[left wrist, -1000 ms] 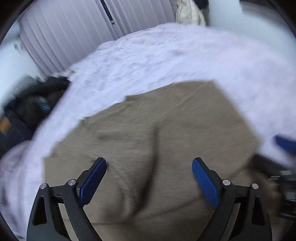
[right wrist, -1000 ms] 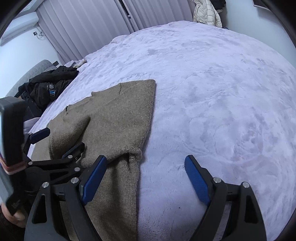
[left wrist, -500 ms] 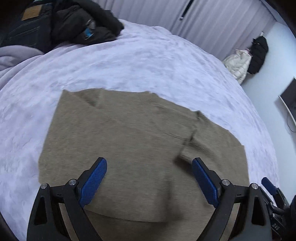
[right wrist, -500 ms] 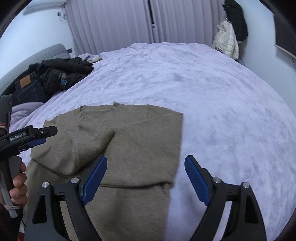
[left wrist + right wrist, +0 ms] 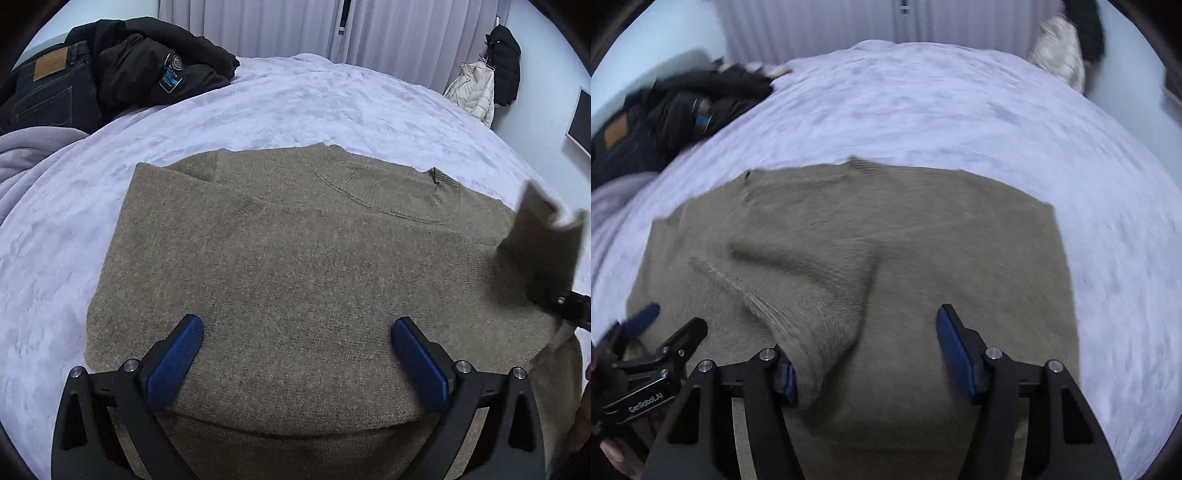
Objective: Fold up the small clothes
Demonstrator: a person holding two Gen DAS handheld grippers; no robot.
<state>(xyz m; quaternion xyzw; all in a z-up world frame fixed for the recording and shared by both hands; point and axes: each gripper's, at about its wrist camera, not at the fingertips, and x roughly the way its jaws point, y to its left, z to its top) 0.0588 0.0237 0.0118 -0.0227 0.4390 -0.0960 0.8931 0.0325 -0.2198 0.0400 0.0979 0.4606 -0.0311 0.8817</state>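
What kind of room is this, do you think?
Most likely a bedroom: a wide bed with a plush lilac blanket, floor-length curtains behind it, and coats hanging on the wall. A brown sweater lies spread on the bed.

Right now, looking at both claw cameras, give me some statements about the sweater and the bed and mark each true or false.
1. The brown sweater lies on a lavender blanket. True.
2. The left claw is clamped on the sweater. False: its pads stand wide apart above the knit, opening, gripping nothing.
3. Dark jeans and a black jacket are piled at the bed's far left. True.
4. The sweater's neckline points toward the claws. False: it lies at the far edge, toward the curtains.
5. A fold of sweater rises beside the right claw, which is closing. True.
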